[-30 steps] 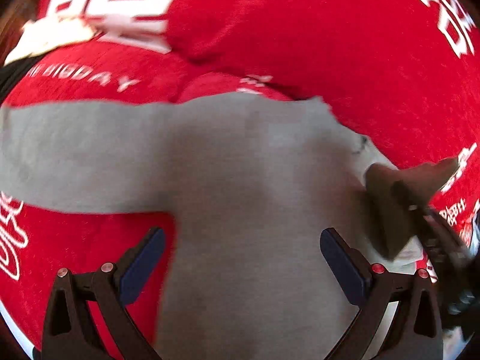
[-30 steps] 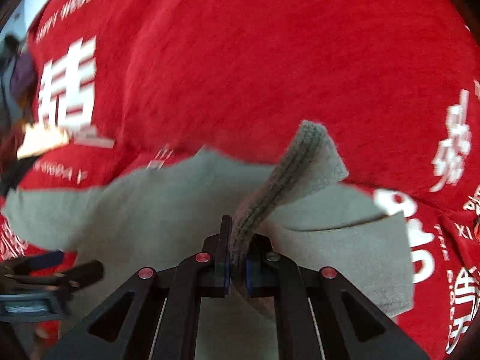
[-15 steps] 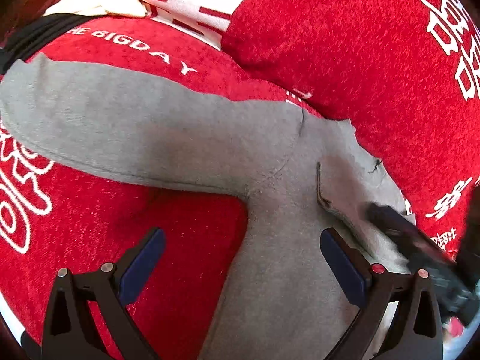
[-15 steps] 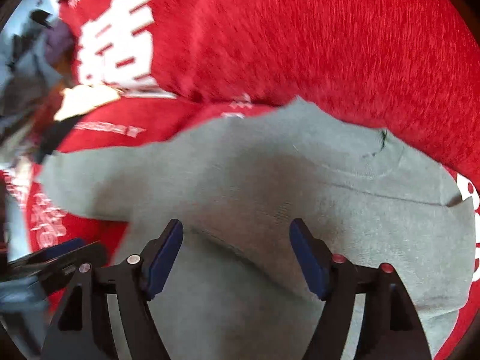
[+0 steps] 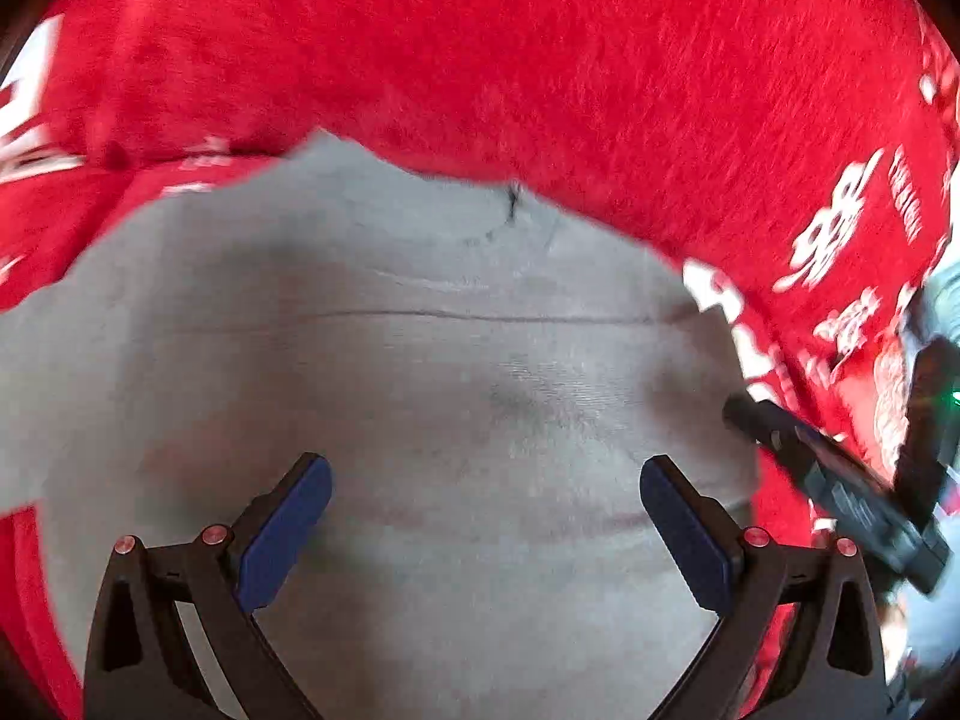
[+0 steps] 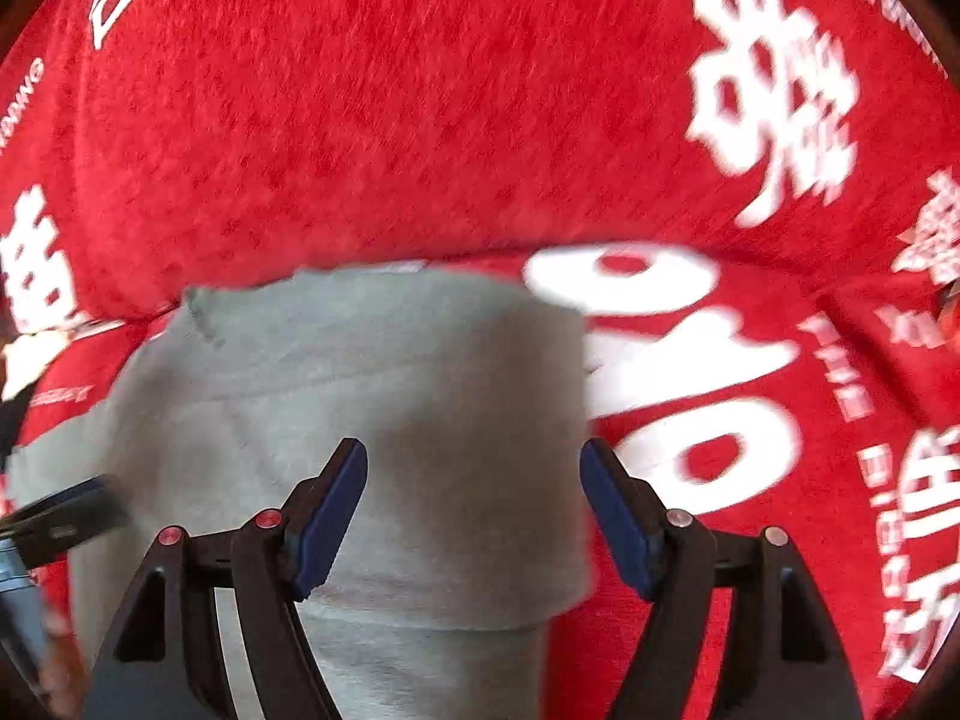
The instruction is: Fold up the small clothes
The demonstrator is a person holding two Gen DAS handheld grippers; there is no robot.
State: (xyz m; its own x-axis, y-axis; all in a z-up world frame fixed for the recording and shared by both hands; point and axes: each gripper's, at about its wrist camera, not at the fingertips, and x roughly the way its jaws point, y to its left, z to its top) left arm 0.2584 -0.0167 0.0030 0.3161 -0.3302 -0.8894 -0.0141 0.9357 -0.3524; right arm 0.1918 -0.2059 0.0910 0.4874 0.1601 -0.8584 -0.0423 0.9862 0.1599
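A small grey knit sweater lies flat on a red cloth with white lettering. Its neckline points away from me. In the left wrist view my left gripper hovers open over the sweater's body, nothing between its blue pads. The right gripper's black finger shows at that view's right edge. In the right wrist view my right gripper stands open above the sweater's folded right side, whose edge runs between the pads. The left gripper's tip shows at far left.
The red cloth with large white characters covers the whole surface around the sweater. A pale object lies at the far left edge of the right wrist view.
The right gripper let go of the ribbed sweater edge it was pinching and opened. Both grippers swept sideways across the sweater; the sleeve that lay spread out is out of sight now.
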